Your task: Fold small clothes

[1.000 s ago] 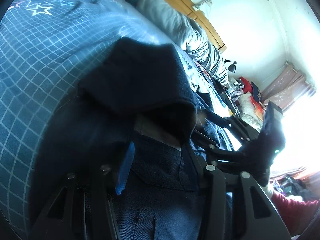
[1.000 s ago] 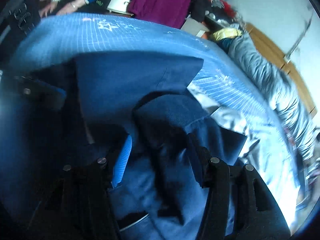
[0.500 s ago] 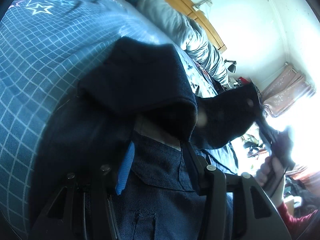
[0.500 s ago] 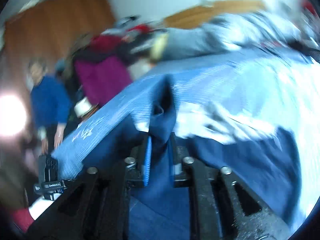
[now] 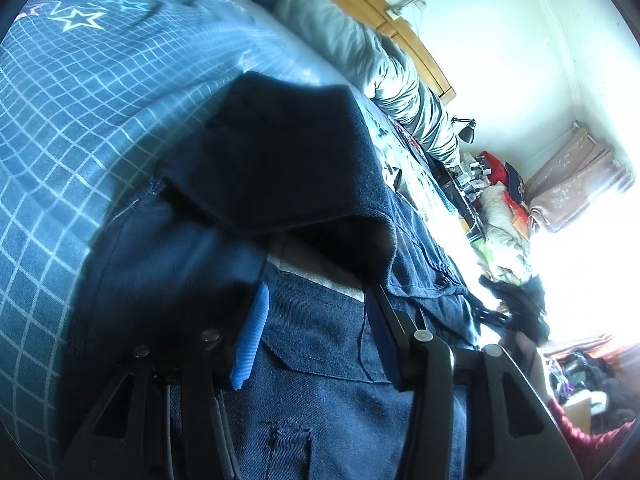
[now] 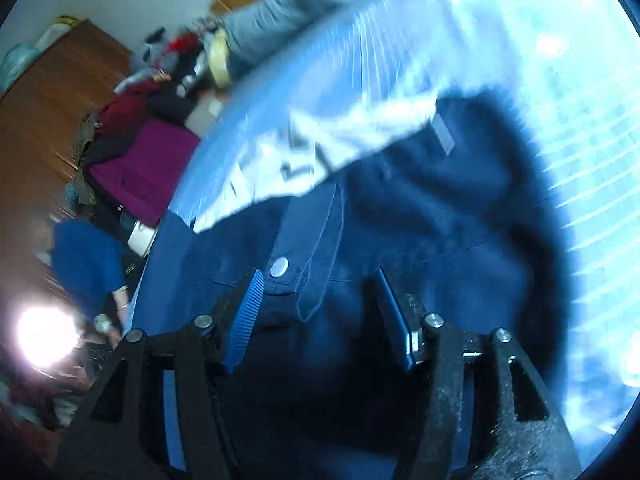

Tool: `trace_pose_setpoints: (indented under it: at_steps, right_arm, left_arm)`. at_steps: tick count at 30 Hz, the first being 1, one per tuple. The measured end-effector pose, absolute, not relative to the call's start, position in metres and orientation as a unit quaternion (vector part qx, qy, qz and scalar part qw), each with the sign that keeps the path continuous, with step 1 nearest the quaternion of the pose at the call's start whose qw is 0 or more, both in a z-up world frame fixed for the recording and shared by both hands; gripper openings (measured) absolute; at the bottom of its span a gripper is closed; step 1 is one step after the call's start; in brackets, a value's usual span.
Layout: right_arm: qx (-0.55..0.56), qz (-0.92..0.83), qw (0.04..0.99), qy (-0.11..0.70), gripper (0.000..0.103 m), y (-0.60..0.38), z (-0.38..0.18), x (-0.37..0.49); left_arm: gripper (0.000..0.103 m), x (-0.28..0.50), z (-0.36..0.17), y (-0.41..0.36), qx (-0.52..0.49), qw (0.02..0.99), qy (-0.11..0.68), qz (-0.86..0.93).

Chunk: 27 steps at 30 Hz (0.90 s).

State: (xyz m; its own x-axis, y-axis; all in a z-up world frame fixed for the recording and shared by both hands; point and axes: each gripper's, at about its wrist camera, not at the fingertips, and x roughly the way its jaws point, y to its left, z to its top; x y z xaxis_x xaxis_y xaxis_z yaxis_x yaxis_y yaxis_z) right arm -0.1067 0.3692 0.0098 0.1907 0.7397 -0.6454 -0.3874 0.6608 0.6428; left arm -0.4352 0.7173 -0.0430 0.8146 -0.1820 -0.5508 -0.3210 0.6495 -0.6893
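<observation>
A dark navy denim garment (image 5: 320, 360) lies on the blue checked bedsheet (image 5: 80, 120), with a darker flap (image 5: 280, 160) folded over its upper part. My left gripper (image 5: 316, 320) is open, its fingers low over the denim on either side of a seam. In the blurred right wrist view the same garment (image 6: 440, 220) shows a snap button (image 6: 279, 267) and a pale lining (image 6: 320, 148). My right gripper (image 6: 320, 304) is open just above it, holding nothing. The right gripper (image 5: 520, 312) also appears dark against the glare, with a hand behind it.
A grey duvet (image 5: 380, 60) and wooden headboard (image 5: 420, 60) run along the bed's far side. Clutter (image 5: 500, 208) lies by the bright window. A person in blue (image 6: 84, 260) is beside the bed, near magenta cloth (image 6: 148, 168) and a wooden wardrobe (image 6: 48, 100).
Half a second ago my right gripper was shut on a raised fold of the garment; now it is open and the cloth lies flat. My left gripper has stayed put.
</observation>
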Motion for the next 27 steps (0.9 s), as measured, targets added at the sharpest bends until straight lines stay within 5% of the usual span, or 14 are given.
trace_pose_setpoints:
  at_steps: [4,7,9,16,24,27]
  right_arm:
    - [0.150,0.390,0.757,0.503,0.044,0.389,0.017,-0.114]
    - [0.118,0.395,0.764,0.497,0.012,0.399,0.020,-0.114]
    - [0.106,0.398,0.771,0.486,0.009,0.401,0.024,-0.115]
    - [0.133,0.399,0.802,0.425,0.007,0.367,0.056,-0.126]
    - [0.122,0.363,0.797,0.466,0.007,0.331,0.025,-0.129]
    - [0.076,0.341,0.812,0.468,0.020,0.332,0.026,-0.131]
  left_arm:
    - [0.054,-0.435,-0.043,0.717,-0.416,0.856,0.302,0.041]
    - [0.054,-0.431,-0.043,0.717,-0.416,0.856,0.304,0.042]
    - [0.054,-0.431,-0.043,0.716,-0.415,0.856,0.304,0.042]
    - [0.054,-0.431,-0.043,0.717,-0.415,0.856,0.304,0.043]
    - [0.054,-0.430,-0.044,0.717,-0.413,0.857,0.306,0.044]
    - [0.054,-0.427,-0.041,0.716,-0.408,0.855,0.317,0.052]
